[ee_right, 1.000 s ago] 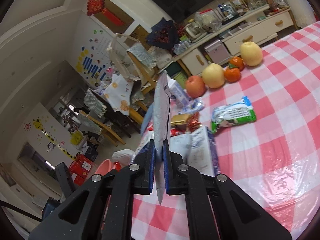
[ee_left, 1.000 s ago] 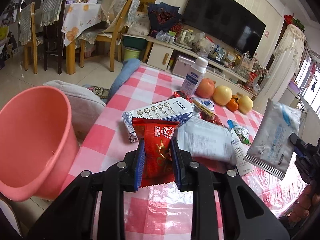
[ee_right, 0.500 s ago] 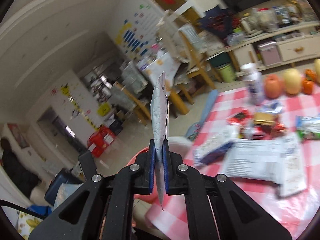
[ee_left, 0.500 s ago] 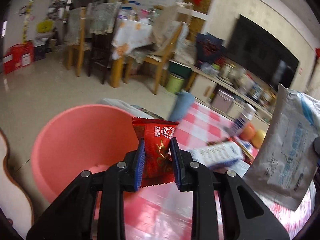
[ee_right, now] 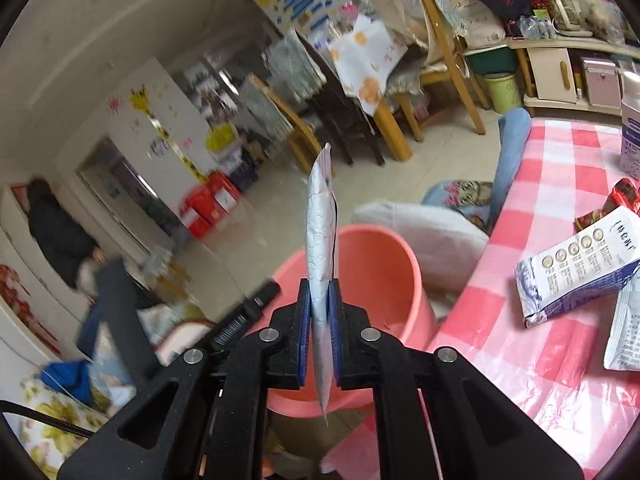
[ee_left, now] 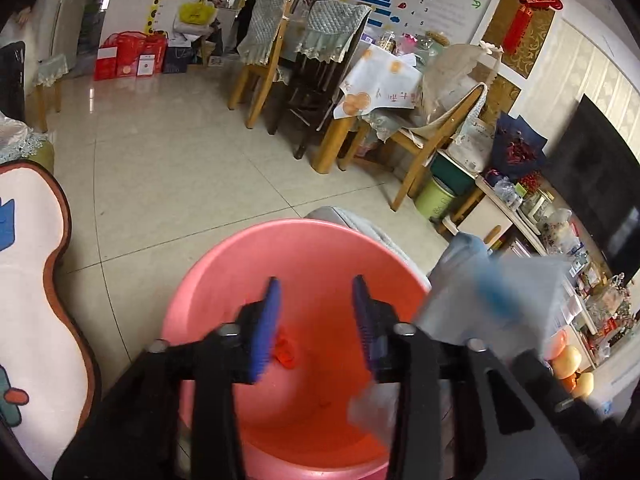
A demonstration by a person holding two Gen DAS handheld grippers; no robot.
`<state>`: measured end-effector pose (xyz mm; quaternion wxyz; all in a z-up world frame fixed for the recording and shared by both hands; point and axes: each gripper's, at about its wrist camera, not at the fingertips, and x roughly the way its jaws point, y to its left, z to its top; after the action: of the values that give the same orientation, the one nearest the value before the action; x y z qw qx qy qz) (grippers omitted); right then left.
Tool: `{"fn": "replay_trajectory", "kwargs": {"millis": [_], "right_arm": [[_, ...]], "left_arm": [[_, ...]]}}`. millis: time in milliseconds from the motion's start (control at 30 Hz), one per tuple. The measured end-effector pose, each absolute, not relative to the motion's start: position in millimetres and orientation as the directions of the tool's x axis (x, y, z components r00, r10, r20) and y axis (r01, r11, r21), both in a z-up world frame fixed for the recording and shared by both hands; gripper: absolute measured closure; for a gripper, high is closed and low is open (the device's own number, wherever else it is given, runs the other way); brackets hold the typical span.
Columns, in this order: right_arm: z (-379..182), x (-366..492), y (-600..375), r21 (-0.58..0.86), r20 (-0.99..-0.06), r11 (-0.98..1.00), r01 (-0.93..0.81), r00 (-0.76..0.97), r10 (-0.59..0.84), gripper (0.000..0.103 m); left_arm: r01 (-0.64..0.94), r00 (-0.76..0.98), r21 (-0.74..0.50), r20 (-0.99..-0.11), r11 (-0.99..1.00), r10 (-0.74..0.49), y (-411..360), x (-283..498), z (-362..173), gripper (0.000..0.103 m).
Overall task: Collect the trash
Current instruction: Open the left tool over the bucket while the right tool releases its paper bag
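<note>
In the left wrist view my left gripper [ee_left: 316,316] hangs over the pink bucket [ee_left: 224,280], its jaws opening with nothing between them. A red snack wrapper [ee_left: 285,354] lies inside the bucket below. A blurred silver pouch [ee_left: 492,300] is just right of the bucket's rim. In the right wrist view my right gripper [ee_right: 320,320] is shut on that silver pouch [ee_right: 320,240], seen edge-on and upright; the pads still press on it as the jaws start opening. It is in front of the pink bucket [ee_right: 384,272].
The table with a pink checked cloth [ee_right: 560,360] is to the right, bearing a white and blue packet [ee_right: 576,276], another white packet [ee_right: 624,328] and a bottle [ee_right: 632,140]. Wooden chairs [ee_left: 264,68] stand beyond on the tiled floor. A person [ee_right: 56,232] stands far left.
Both grippers swung left from the table to the bucket. The left gripper opened and let go of the red wrapper, which now lies in the bucket. The right one kept the pouch.
</note>
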<state>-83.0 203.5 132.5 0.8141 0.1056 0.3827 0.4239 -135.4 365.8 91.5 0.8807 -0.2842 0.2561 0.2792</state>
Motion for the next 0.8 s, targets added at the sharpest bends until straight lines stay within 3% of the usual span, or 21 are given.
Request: {"fn": "replay_trajectory", "kwargs": {"millis": [133,267,433,500,800], "right_arm": [[126.4,-86.4,190.7,0.439,-0.546,0.665,-0.604,0.409,0.731,0.049],[126.3,-94.5,160.8,0.386,-0.541,0.713,-0.586,0.482,0.689,0.029],[132.9,-110.1,120.6,0.313,-0.530,0.771,-0.555,0.572,0.627,0.020],[134.7,-113.3,105.9,0.278,-0.529,0.791,-0.545,0.601,0.599,0.012],[137.8,-150.0,66.5,0.101,-0.478,0.833,-0.544,0.708,0.520,0.007]], "left_arm": [[-0.658,0.703,-0.333,-0.594,0.675,0.392,363.0,-131.7,97.1,0.037],[-0.642,0.712,-0.305,-0.577,0.703,0.401,353.3,-131.2,99.6,0.031],[-0.589,0.752,-0.271,-0.527,0.761,0.395,332.8,-129.0,106.1,0.027],[-0.560,0.769,-0.263,-0.518,0.786,0.375,325.1,-125.9,107.2,0.025],[-0.453,0.816,-0.233,-0.496,0.860,0.296,292.7,-118.7,105.1,0.020]]}}
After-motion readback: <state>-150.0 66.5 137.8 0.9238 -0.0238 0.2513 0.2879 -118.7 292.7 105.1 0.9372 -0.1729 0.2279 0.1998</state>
